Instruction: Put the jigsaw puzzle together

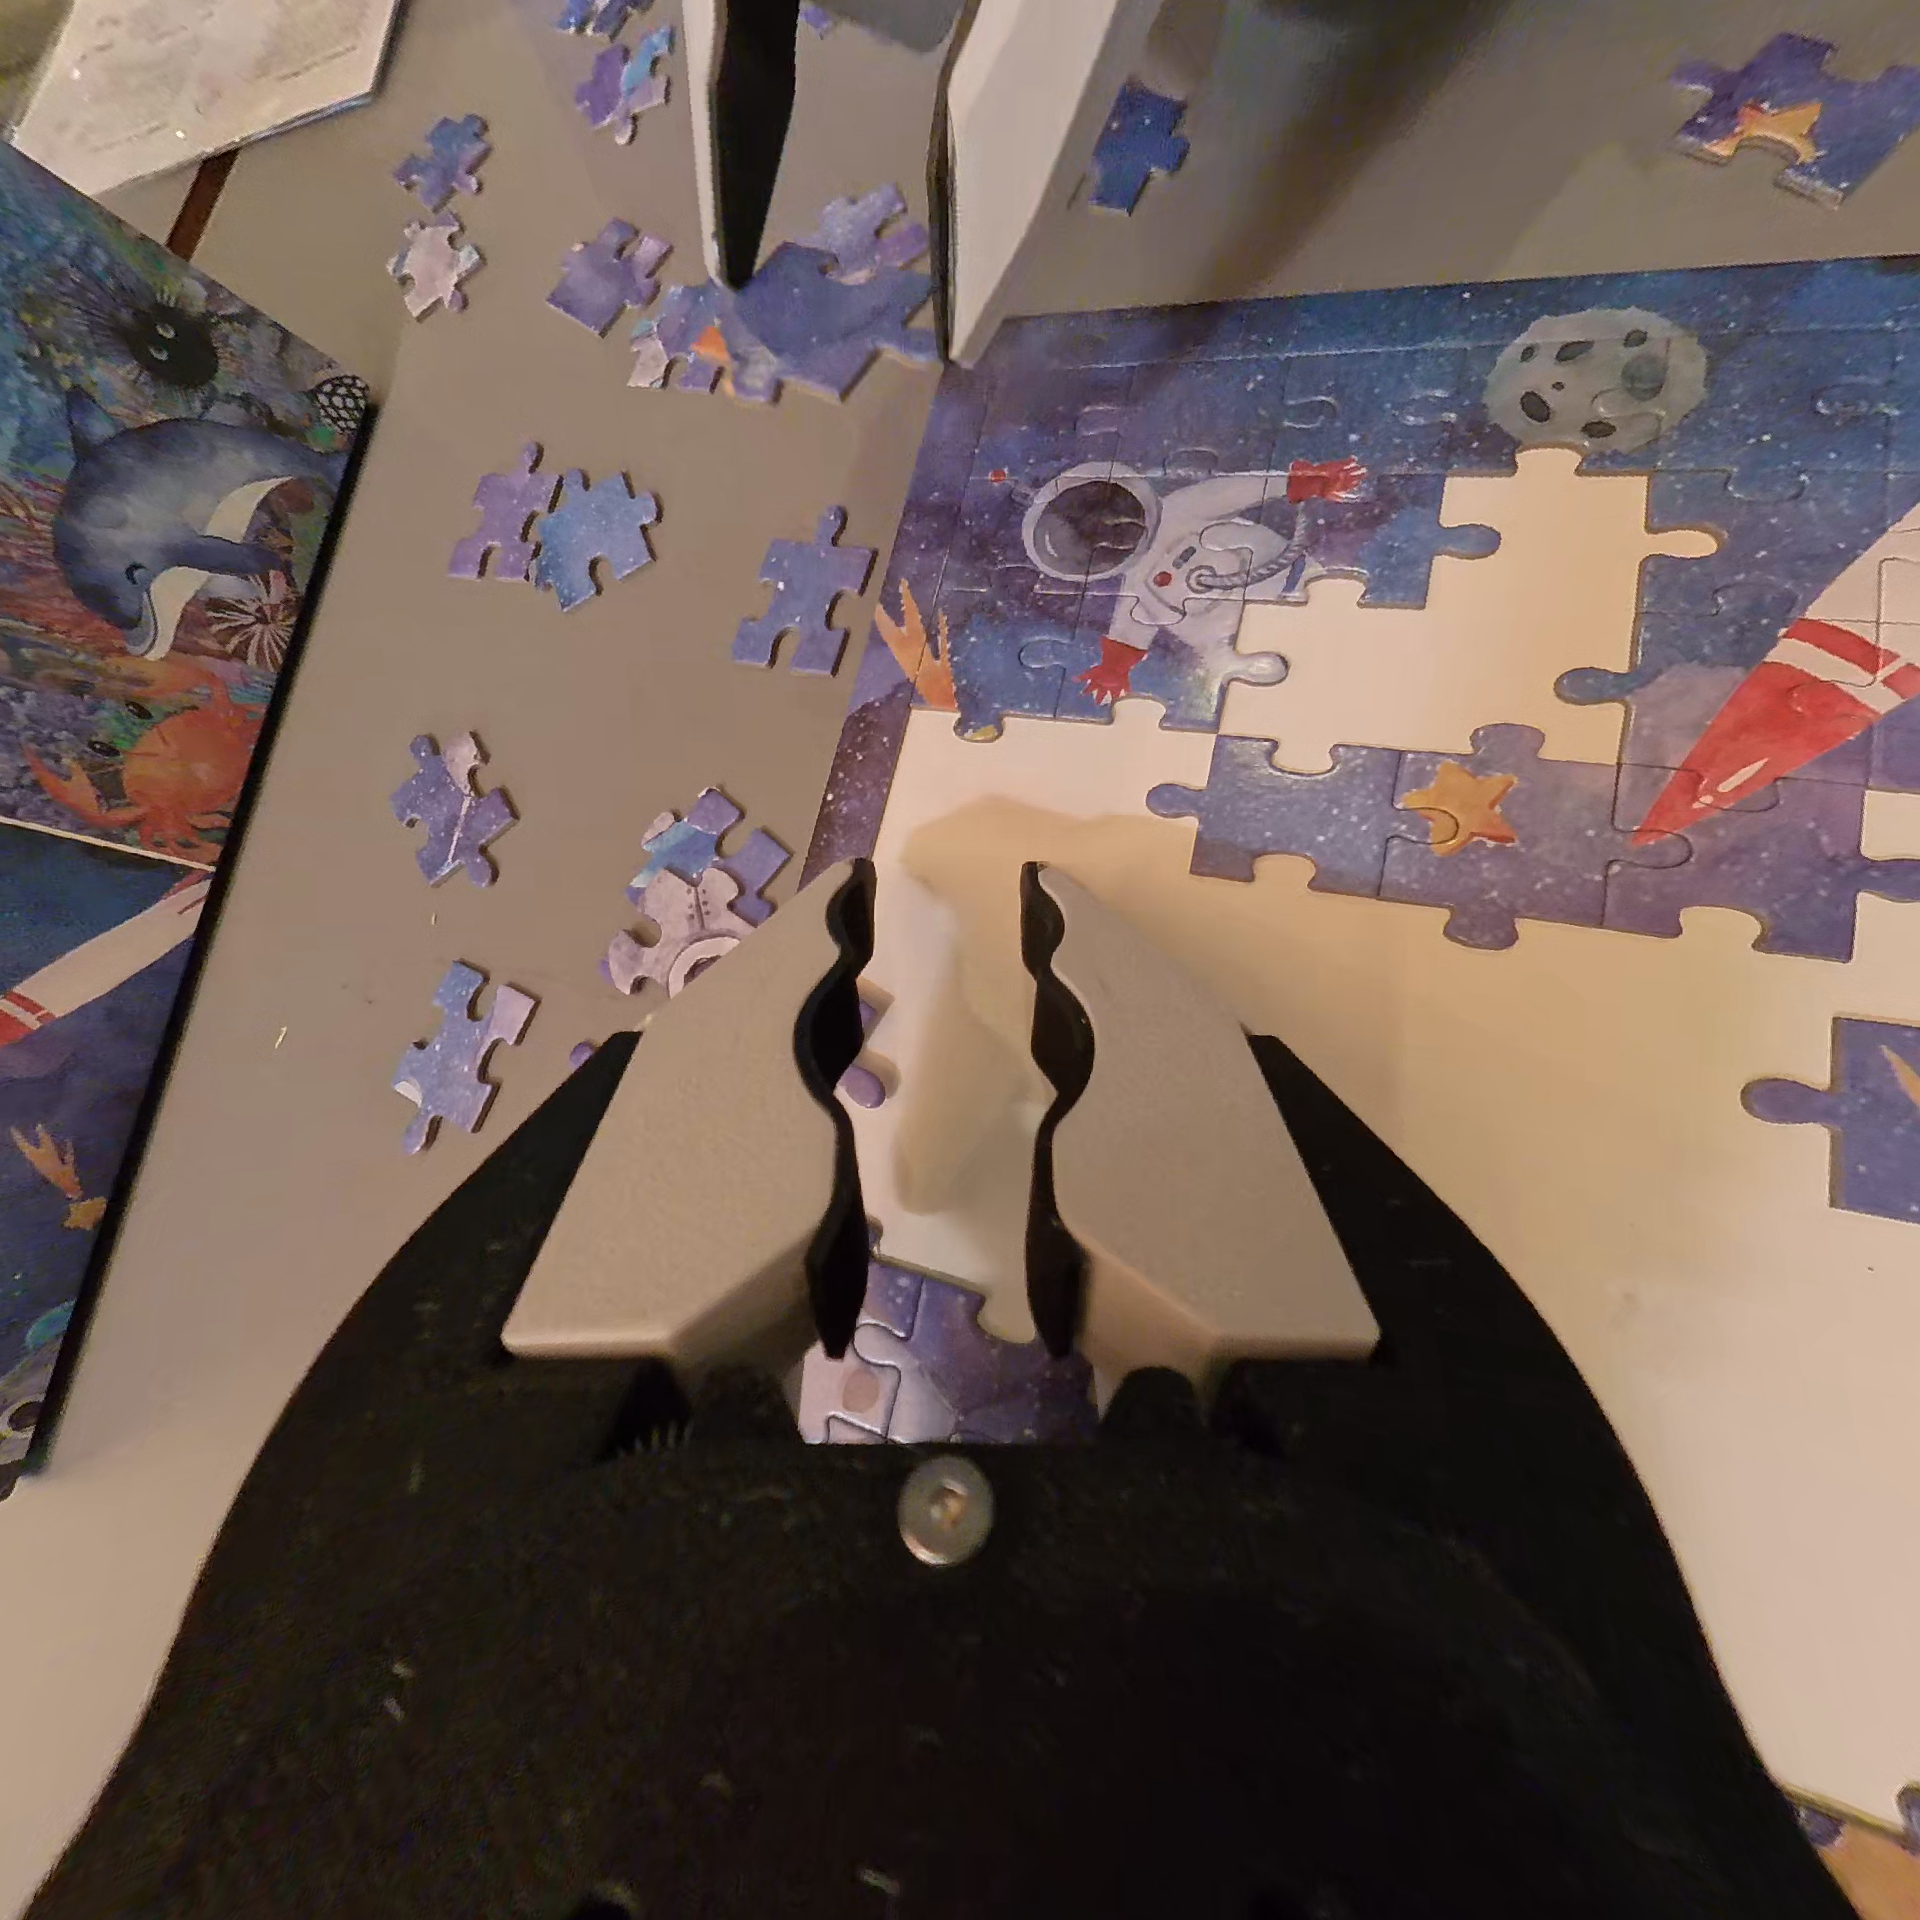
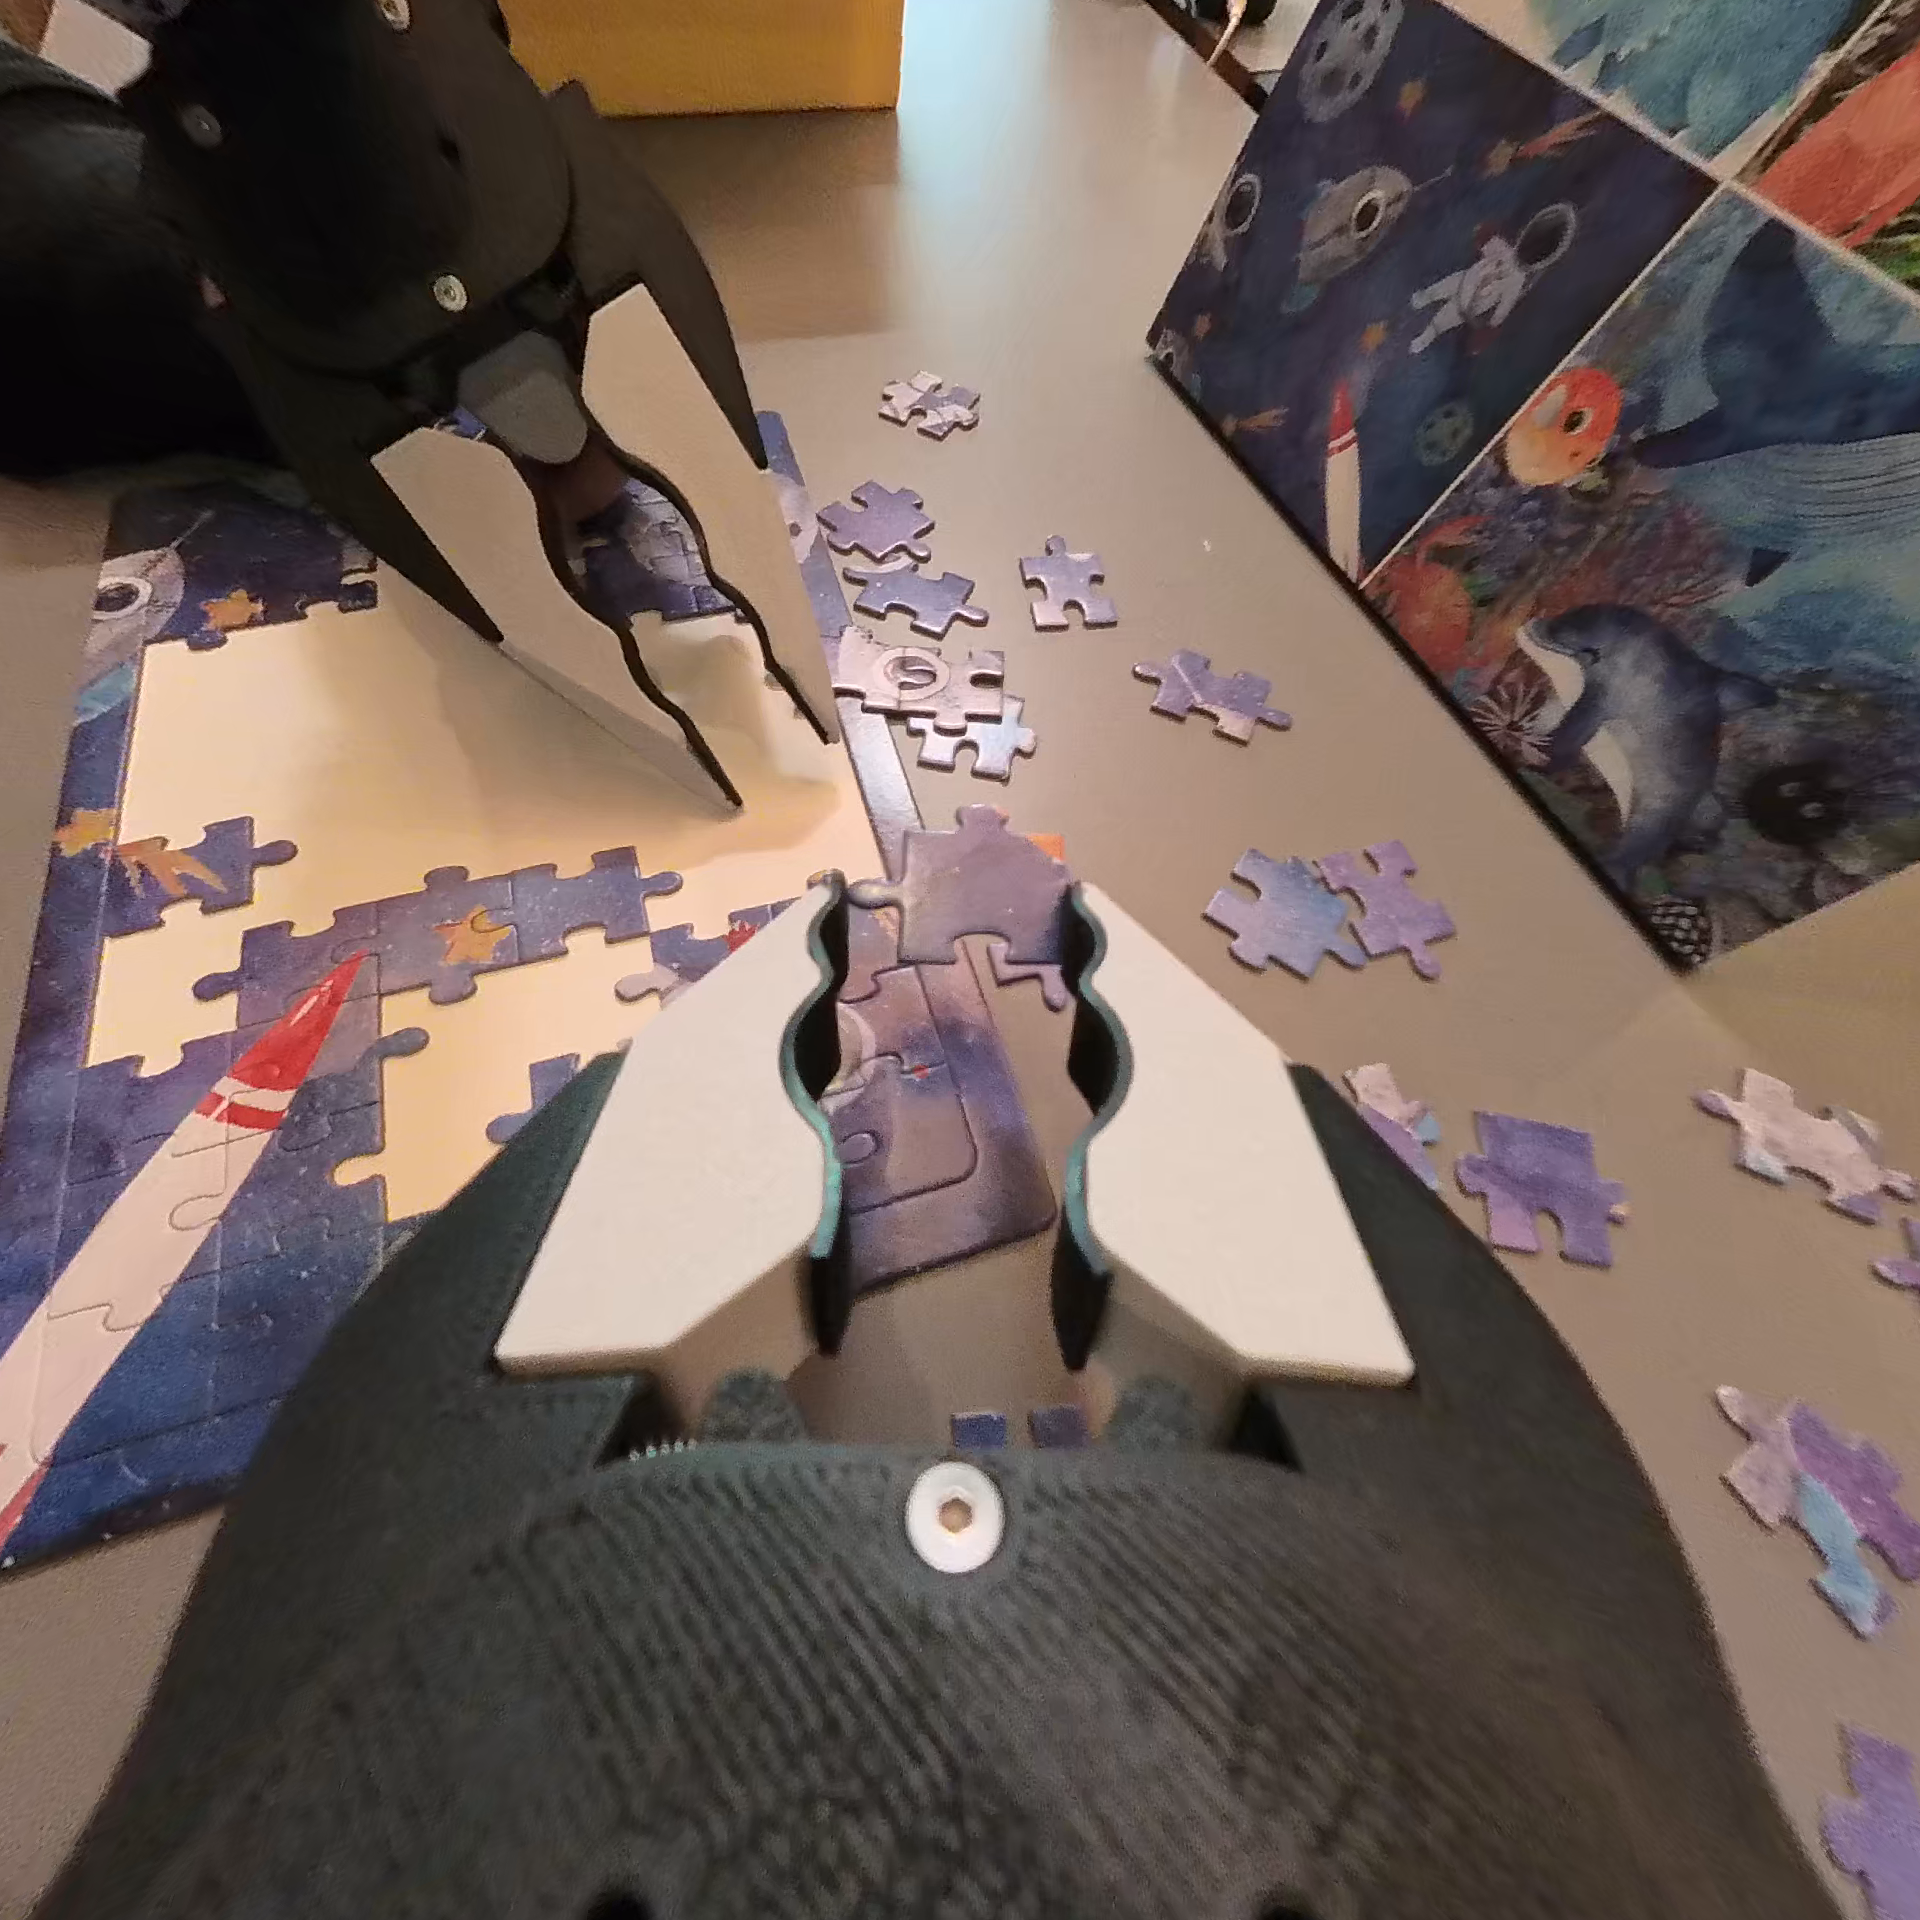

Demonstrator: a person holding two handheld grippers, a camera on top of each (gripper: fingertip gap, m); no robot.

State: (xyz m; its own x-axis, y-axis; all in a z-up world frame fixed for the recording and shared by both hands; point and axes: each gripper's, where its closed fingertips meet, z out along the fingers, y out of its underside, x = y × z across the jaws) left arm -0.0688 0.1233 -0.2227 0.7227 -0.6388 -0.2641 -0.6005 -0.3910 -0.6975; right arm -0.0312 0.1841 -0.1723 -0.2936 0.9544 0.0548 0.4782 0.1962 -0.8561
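Currently grips a purple cardboard jigsaw piece (image 2: 977,894) edge to edge in the right tool (image 2: 951,894), mid-frame in the right wrist view, just over the corner of the half-filled space-themed puzzle tray (image 2: 312,727). Holds the left tool (image 1: 945,873) with jaws apart and nothing between them, tips low over the tray's bare cream floor at upper left of that view. Probably risks buckling or flipping the thin piece out of so narrow an edge grip if squeezed or tilted. Could also nudge the scattered loose purple pieces (image 2: 1340,914) on the grey surface (image 2: 1143,312).
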